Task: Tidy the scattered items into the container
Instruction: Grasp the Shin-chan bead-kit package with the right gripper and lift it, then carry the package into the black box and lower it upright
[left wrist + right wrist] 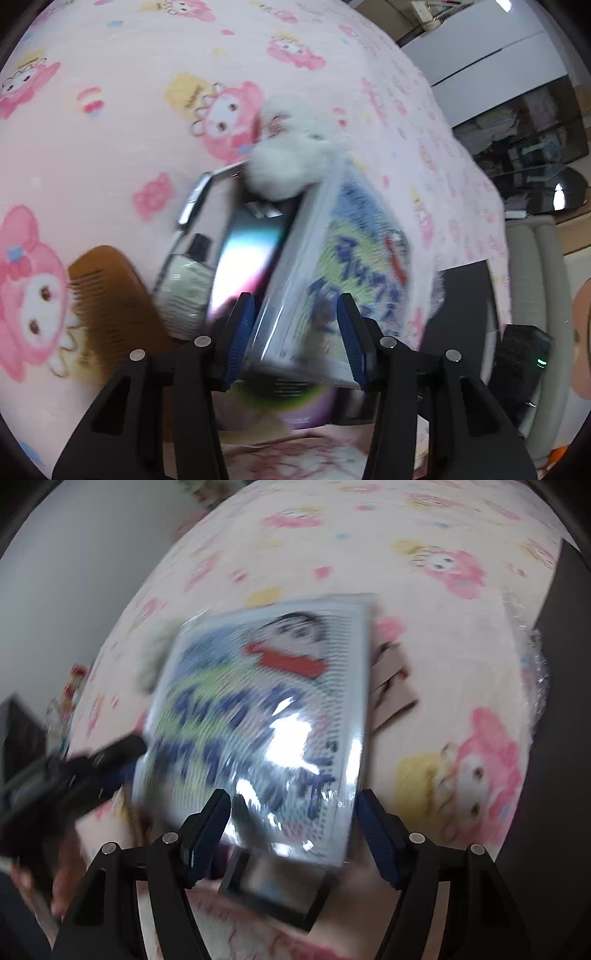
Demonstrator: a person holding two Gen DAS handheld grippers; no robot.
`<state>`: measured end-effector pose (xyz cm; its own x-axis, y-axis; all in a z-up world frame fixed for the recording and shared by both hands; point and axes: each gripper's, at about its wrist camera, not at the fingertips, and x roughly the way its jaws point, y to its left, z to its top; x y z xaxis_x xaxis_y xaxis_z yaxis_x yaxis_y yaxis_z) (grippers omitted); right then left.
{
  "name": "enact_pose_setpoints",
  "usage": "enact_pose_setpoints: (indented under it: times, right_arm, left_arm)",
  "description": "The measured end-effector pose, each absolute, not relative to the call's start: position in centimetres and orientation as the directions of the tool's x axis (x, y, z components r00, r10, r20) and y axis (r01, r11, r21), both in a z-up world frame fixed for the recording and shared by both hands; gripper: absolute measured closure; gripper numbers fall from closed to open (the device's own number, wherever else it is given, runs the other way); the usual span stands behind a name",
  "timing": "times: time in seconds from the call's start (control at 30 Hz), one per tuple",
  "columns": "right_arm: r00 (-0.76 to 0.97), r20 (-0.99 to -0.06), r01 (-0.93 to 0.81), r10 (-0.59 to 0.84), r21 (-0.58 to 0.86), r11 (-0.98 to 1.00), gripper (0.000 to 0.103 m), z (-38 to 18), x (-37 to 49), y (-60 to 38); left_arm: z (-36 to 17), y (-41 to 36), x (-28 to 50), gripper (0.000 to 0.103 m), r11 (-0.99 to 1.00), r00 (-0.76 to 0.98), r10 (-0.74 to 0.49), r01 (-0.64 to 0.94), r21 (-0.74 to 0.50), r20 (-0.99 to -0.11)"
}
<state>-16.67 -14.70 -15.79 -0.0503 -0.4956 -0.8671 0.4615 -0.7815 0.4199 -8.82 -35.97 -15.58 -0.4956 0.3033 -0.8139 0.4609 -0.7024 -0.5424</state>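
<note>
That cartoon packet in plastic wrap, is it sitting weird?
Yes. The cartoon packet stands tilted on edge across the container's rim, leaning on the white plush, not lying flat inside.

Bright, even indoor light, soft weak shadows. Both views fisheye: strong barrel curve, dark vignette at corners. Left wrist view: plastic-wrapped packet (332,266) motion-blurred, pink blanket (110,129) sharper. Right wrist view: heavier blur throughout, white glare patches on packet's wrap, left gripper (125,760) smeared at frame's left edge.
</note>
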Motion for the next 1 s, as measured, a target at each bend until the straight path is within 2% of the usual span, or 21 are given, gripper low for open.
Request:
enact_pose_setpoints:
  times: [0.17, 0.27, 0.37, 0.43, 0.7, 0.93, 1.0]
  right_arm:
    - [-0.172, -0.885, 0.441, -0.433, 0.323, -0.837, 0.035, -16.2, -18.5, -16.1]
    - [-0.109, -0.863, 0.414, -0.494, 0.412, -0.812, 0.037, -17.4, -19.9, -16.9]
    - [-0.121, -0.867, 0.402, -0.484, 0.403, -0.822, 0.048, -16.8, -20.2, -17.2]
    - [-0.128, -0.863, 0.402, -0.489, 0.405, -0.821, 0.052, -16.0, -19.4, -15.3]
    - [-0.08, -0.826, 0.469, -0.558, 0.462, -0.753, 0.055, -11.0, -13.8, -12.0]
    - [-0.144, -0.763, 0.447, -0.63, 0.518, -0.729, 0.055, -7.2, -11.6, -8.8]
    - [-0.182, -0.744, 0.448, -0.643, 0.519, -0.728, 0.055, -5.1, -10.7, -4.4]
  left_arm:
    - [-15.4, -36.9, -11.2, 0.057, -0.733, -0.523, 0.295, 0.413, -0.541, -0.8]
    - [-15.9, -36.5, -13.1, 0.056, -0.755, -0.494, 0.33, 0.373, -0.539, -0.805]
    - [-15.4, -34.5, -13.0, 0.057, -0.824, -0.458, 0.263, 0.351, -0.445, -0.849]
    - [-14.5, -33.6, -11.5, 0.058, -0.834, -0.459, 0.26, 0.337, -0.438, -0.849]
    - [-8.5, -31.4, -4.9, 0.058, -0.865, -0.524, 0.186, 0.314, -0.391, -0.831]
    - [-3.1, -27.8, -2.5, 0.058, -0.888, -0.579, 0.192, 0.24, -0.392, -0.792]
    - [-1.4, -26.1, -2.7, 0.058, -0.897, -0.6, 0.207, 0.197, -0.394, -0.772]
